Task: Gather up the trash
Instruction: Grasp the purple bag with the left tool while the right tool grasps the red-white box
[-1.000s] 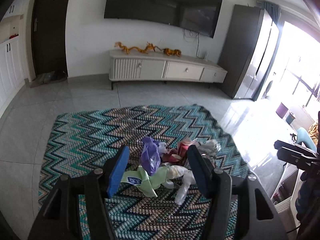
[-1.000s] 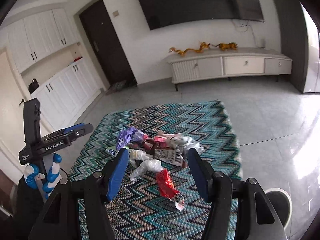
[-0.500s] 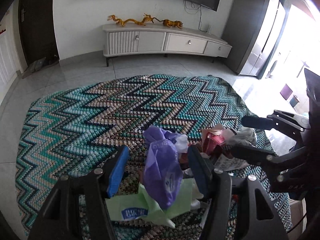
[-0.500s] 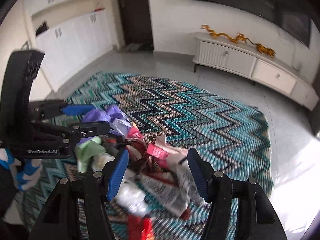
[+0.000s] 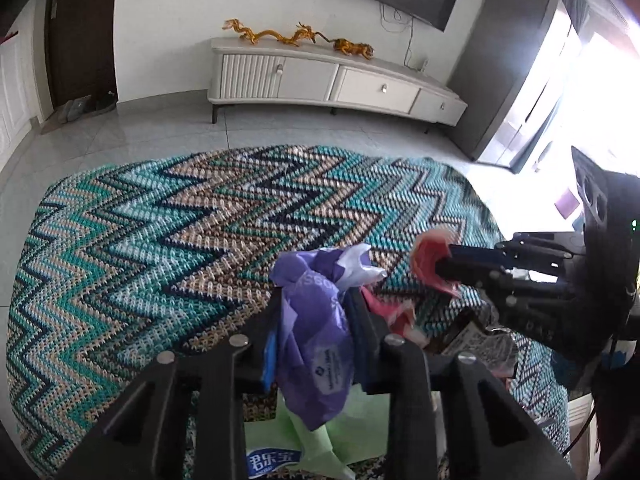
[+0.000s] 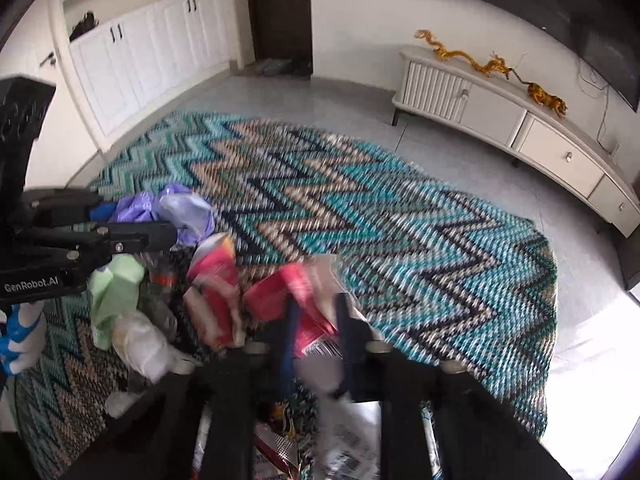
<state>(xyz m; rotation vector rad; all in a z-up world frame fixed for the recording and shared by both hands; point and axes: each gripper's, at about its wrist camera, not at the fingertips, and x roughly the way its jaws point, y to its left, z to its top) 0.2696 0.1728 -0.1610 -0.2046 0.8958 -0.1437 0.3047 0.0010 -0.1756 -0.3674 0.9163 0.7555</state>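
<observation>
My left gripper [image 5: 314, 320] is shut on a crumpled purple plastic bag [image 5: 316, 344]; the bag also shows in the right wrist view [image 6: 180, 210], held by the left gripper [image 6: 160, 228]. My right gripper [image 6: 316, 312] is shut on a red and white wrapper [image 6: 298, 300]; in the left wrist view the right gripper [image 5: 444, 264] pinches that wrapper [image 5: 430, 256]. Under both lies a pile of trash on the zigzag rug [image 5: 180, 240]: a green tissue pack [image 6: 114, 292], another red wrapper [image 6: 212, 280] and clear plastic [image 6: 140, 344].
A white low TV cabinet [image 5: 332, 76] with golden dragon figures stands against the far wall under a wall-mounted TV. White cupboards [image 6: 132, 56] line the left wall by a dark door. Tiled floor [image 6: 600, 340] surrounds the rug.
Both grippers dropped to the pile and closed: the left on the purple bag, the right on the red and white wrapper. The right view is motion-blurred.
</observation>
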